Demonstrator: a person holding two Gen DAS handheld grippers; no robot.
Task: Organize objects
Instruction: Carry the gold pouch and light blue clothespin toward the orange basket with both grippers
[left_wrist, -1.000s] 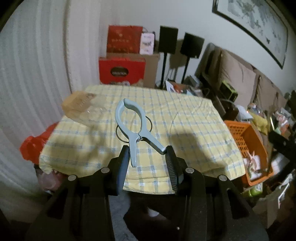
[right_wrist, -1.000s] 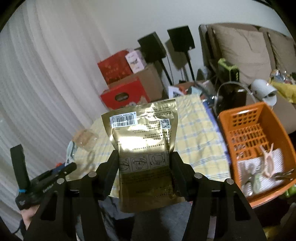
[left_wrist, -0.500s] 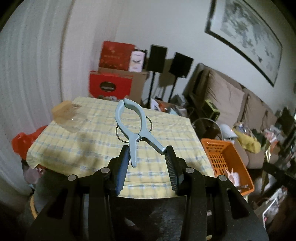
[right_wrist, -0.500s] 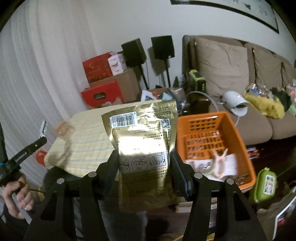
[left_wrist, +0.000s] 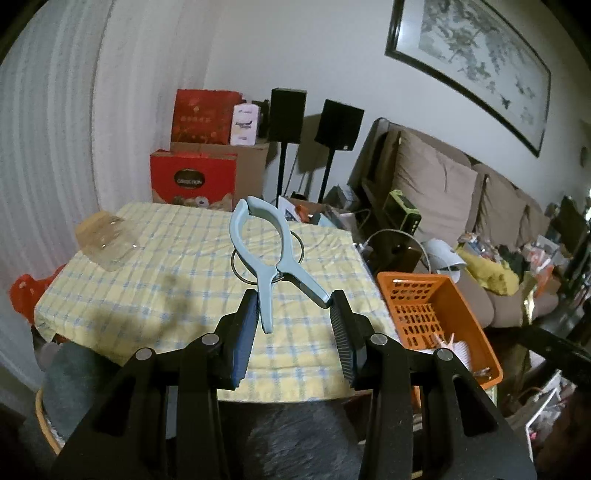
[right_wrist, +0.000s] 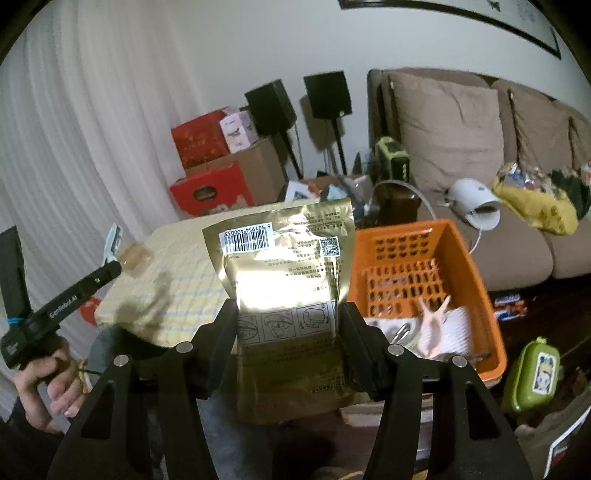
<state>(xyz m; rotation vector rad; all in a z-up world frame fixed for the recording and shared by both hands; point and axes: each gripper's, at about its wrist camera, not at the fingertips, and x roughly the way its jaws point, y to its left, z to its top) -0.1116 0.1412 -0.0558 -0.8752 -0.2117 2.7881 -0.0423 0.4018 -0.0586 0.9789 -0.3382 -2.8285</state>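
My left gripper (left_wrist: 293, 317) is shut on the two handles of a pale blue spring clamp (left_wrist: 264, 243), held in the air before the yellow checked table (left_wrist: 166, 280). A gold foil pouch (right_wrist: 286, 288) with a barcode label stands upright in my right gripper (right_wrist: 288, 321), whose pads press its sides. To the right stands an orange plastic basket (right_wrist: 465, 266), also seen as the orange basket (left_wrist: 461, 306) in the left wrist view; a pink clip (right_wrist: 434, 325) and white paper lie in it. The left gripper (right_wrist: 110, 245) shows at the left edge of the right wrist view, a hand on its grip.
A clear plastic bag (left_wrist: 105, 240) lies on the table's far left corner. Red boxes (left_wrist: 194, 179) and two black speakers (left_wrist: 338, 123) stand behind. A brown sofa (right_wrist: 480, 155) with clutter fills the right. A green case (right_wrist: 533, 373) lies on the floor beside the basket.
Both grippers have swung rightwards with their loads; the orange basket has come nearer the middle of the right wrist view and the table has slid left. Neither grip has changed.
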